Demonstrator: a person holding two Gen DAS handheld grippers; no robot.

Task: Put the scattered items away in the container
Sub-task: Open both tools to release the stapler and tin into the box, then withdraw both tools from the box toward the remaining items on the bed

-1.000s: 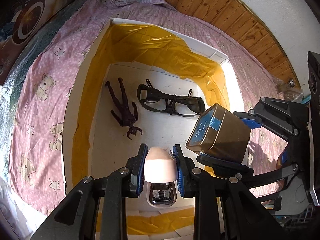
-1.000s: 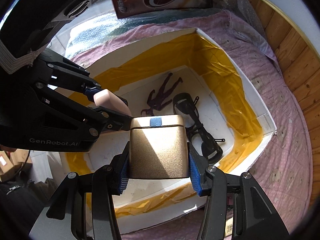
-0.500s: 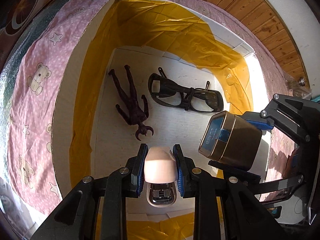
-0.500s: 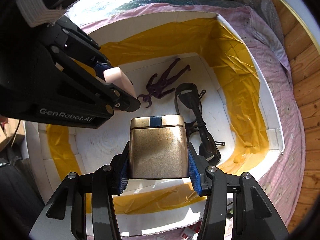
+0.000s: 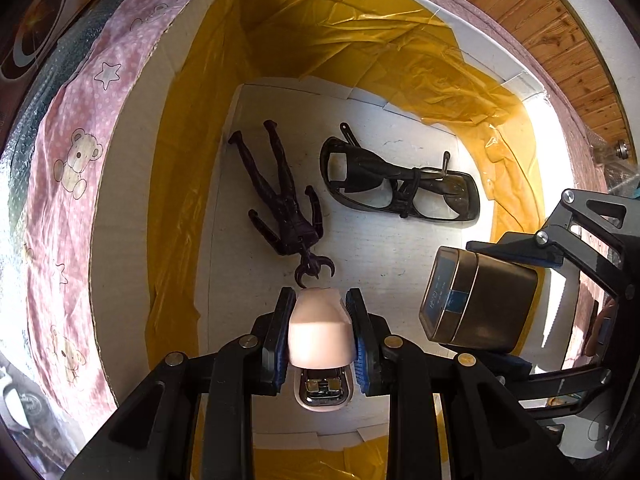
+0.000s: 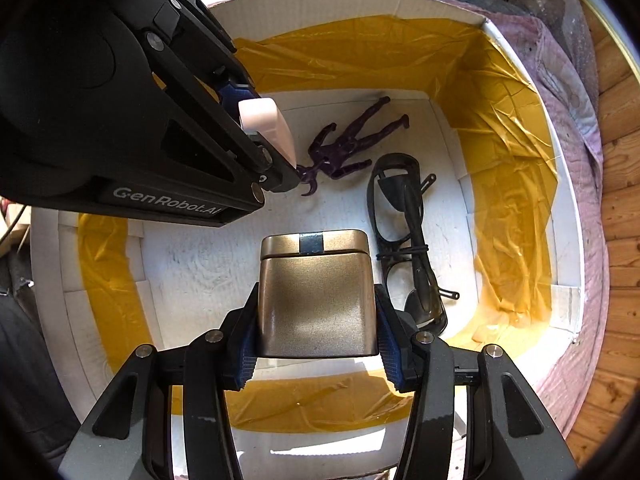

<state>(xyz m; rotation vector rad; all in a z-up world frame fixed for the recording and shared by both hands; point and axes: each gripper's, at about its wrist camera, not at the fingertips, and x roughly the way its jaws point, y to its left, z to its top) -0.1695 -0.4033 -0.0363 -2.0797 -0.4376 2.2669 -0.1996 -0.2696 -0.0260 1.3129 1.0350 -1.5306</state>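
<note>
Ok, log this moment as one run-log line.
left gripper: shut on pink stapler | right gripper: shut on gold tin | both above white box | inside: purple figure, black glasses

my right gripper (image 6: 316,344) clasps a tin (image 6: 316,300) of brushed, satiny gold metal. my left gripper (image 5: 320,336) pinches a stapler (image 5: 320,340), smooth matt pink plastic over shiny chrome. the box (image 5: 120,184) is rough white foam lined with glossy, crinkled yellow film (image 5: 320,24). the glasses (image 5: 396,188) are glossy black plastic.
</note>
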